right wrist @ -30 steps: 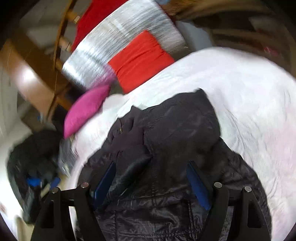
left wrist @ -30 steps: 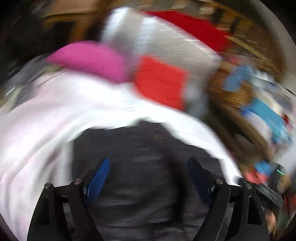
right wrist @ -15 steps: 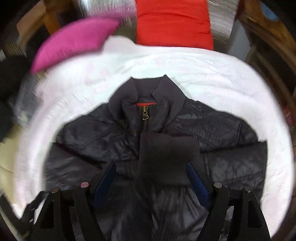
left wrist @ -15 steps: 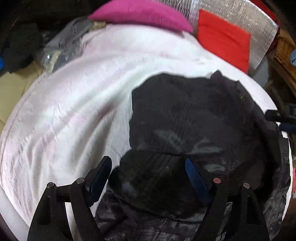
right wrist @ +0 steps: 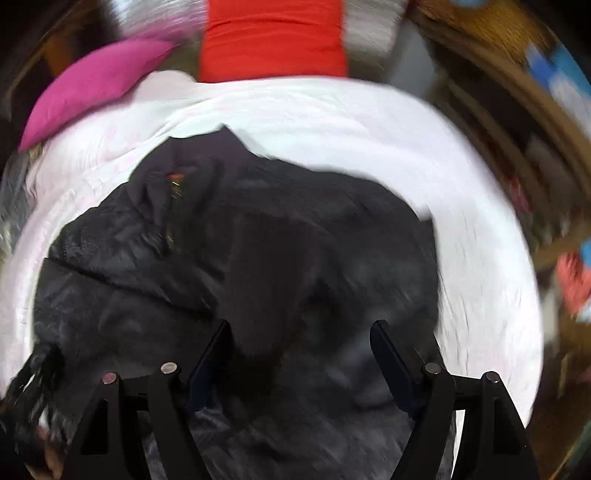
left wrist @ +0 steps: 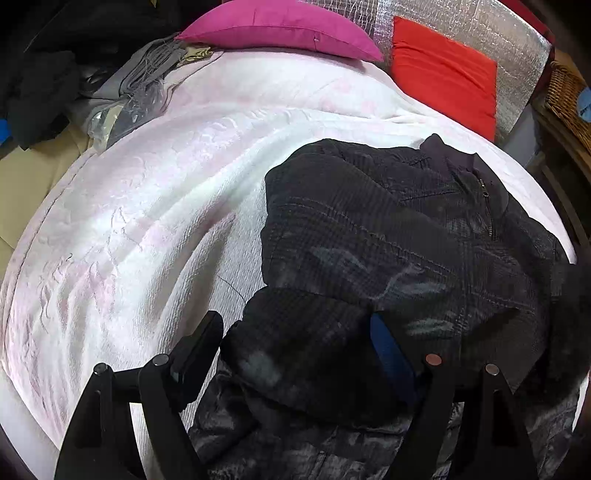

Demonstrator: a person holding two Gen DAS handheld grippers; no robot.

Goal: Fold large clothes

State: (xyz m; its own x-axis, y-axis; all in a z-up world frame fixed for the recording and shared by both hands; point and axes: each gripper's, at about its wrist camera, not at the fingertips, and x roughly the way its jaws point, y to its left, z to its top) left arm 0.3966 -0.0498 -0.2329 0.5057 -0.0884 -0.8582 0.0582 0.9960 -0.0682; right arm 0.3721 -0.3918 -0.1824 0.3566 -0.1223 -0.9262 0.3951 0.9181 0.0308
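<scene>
Black jacket (left wrist: pixel 388 236) lies on bed (left wrist: pixel 155 229), collar toward red cushion (left wrist: pixel 443 74), both sleeves crossed over front. Step, by my reading: sleeves in, body fold pending. Left tongs (left wrist: pixel 295 347) apart, nothing clamped. Right tongs (right wrist: pixel 301 350) apart over folded sleeve, picture blurred. Next move needs hem grip, carry toward collar. Wicker basket (left wrist: pixel 569 96) beside red cushion; contents unclear.

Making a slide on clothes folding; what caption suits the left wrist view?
Open left gripper over a black jacket lying on a white bedspread, pink and red cushions behind.
</scene>
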